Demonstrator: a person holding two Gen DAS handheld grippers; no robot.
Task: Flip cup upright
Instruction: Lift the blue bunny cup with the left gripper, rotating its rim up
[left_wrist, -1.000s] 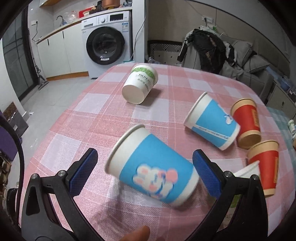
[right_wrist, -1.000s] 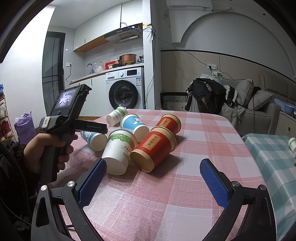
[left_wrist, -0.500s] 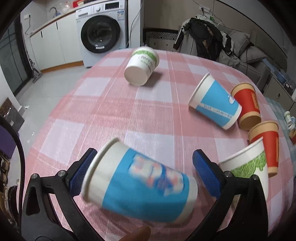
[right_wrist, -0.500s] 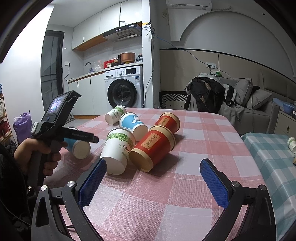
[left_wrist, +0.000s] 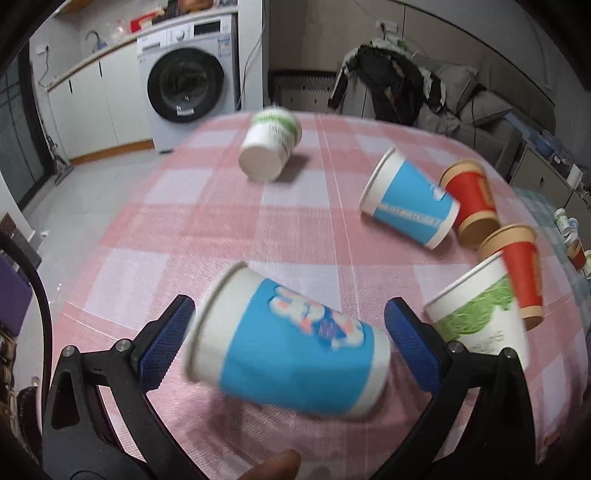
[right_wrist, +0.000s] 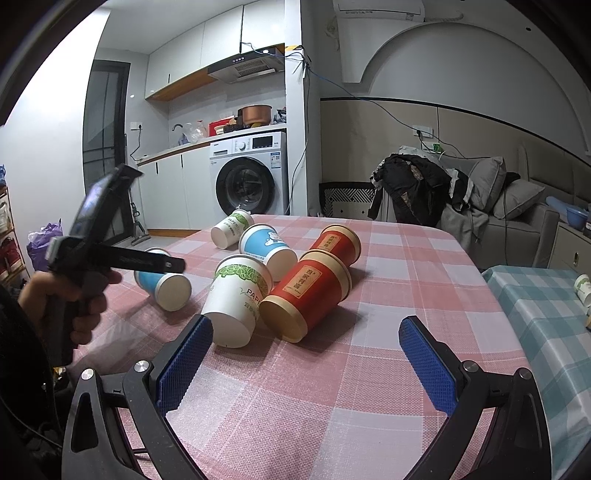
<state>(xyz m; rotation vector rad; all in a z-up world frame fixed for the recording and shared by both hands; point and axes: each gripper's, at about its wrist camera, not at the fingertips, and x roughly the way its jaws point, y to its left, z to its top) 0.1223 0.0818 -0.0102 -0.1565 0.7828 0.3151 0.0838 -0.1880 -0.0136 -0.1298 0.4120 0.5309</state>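
Observation:
A blue and white paper cup with a cartoon print (left_wrist: 295, 343) lies on its side on the pink checked tablecloth (left_wrist: 207, 221), mouth to the left, base to the right. My left gripper (left_wrist: 288, 343) is open and straddles it; I cannot tell if the pads touch it. The same cup shows in the right wrist view (right_wrist: 164, 282) under the hand-held left gripper (right_wrist: 110, 254). My right gripper (right_wrist: 303, 358) is open and empty above the tablecloth, in front of the cup cluster.
Other cups lie on their sides: a white and green cup (left_wrist: 271, 147) far back, a blue cup (left_wrist: 410, 203), two red cups (left_wrist: 472, 203) (left_wrist: 521, 269) and a white and green cup (left_wrist: 480, 314) at right. A washing machine (right_wrist: 251, 173) and a sofa (right_wrist: 517, 221) stand beyond the table.
My left gripper has drawn back and tilted around the blue cartoon cup, which now lies lower between the pads. The right gripper has barely moved.

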